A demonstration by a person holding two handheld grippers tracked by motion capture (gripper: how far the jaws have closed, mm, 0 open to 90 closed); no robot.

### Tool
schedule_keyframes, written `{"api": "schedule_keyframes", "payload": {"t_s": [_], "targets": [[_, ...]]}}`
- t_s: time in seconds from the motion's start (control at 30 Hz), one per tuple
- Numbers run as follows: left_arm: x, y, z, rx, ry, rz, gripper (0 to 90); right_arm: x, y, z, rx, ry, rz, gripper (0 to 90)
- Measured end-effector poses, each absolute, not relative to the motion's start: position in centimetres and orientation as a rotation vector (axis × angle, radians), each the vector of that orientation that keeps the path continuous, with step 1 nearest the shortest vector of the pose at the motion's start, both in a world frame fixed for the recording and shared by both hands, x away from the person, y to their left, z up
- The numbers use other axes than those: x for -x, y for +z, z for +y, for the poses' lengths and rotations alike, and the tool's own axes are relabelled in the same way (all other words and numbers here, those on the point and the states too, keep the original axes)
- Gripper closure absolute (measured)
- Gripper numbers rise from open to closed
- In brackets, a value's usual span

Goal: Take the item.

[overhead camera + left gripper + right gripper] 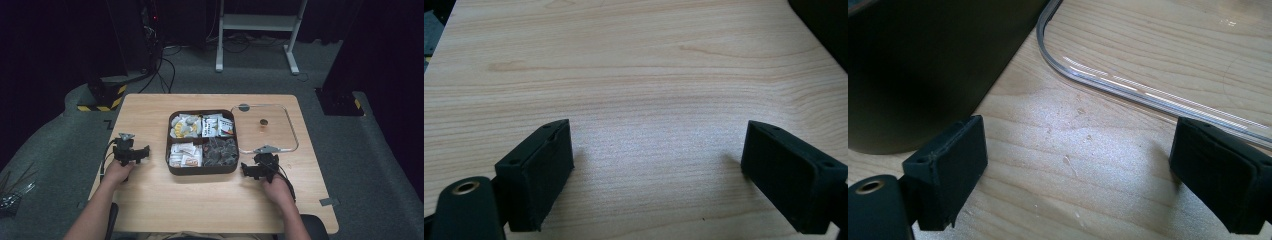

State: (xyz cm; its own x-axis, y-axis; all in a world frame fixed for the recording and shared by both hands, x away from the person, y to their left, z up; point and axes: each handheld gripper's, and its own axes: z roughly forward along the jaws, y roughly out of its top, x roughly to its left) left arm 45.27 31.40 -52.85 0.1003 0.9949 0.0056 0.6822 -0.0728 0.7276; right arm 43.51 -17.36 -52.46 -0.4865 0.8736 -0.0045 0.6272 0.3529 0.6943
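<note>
Centrally on the pale wooden surface (pixel 210 200) sits a dark brown square tray with four compartments (pixel 202 170). The two far compartments hold white and yellow wrapped packets (pixel 186 125) and white sachets with red and black print (pixel 218 125). The near left compartment holds pale packets with orange print (pixel 184 154); the near right compartment holds dark wrapped pieces (pixel 220 151).

Immediately right of the tray, a clear flat rectangular lid with rounded corners (pixel 291 129) lies on the surface, its left edge just beside the tray wall. A small dark round knob (pixel 263 122) sits at the lid's middle, and a grey round tab (pixel 244 107) lies at its far left corner.

The left tongs (pixel 135 152) rest on the surface to the left of the tray, held by the person's left hand (pixel 116 173). The left gripper view shows the left tongs (pixel 656 170) with jaws spread wide and only bare wood grain between them.

The right tongs (pixel 260 167) rest near the tray's near right corner, held by the right hand (pixel 276 190). The right gripper view shows the right tongs (pixel 1078 175) spread wide and empty. Ahead of them, the tray wall (pixel 933 65) stands at left and the lid's rounded rim (pixel 1128 87) crosses at right, with bare wood between.

Beyond the surface lie a grey floor (pixel 380 165), black cables (pixel 160 75) and a white metal frame (pixel 257 25).
</note>
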Motion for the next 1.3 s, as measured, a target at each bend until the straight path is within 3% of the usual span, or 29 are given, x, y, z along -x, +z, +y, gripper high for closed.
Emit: {"api": "schedule_keyframes", "payload": {"t_s": [1.0,1.3], "targets": [[-45.5,-51.5,31.3,-1.848,0.676,1.599,22.2,-43.5,-52.5,-17.3,-1.319,0.903,2.246,8.1],[-46.1,-50.1,31.3,-1.912,0.591,1.552,22.9,-43.5,-52.5,-17.3,-1.319,0.903,2.246,8.1]]}}
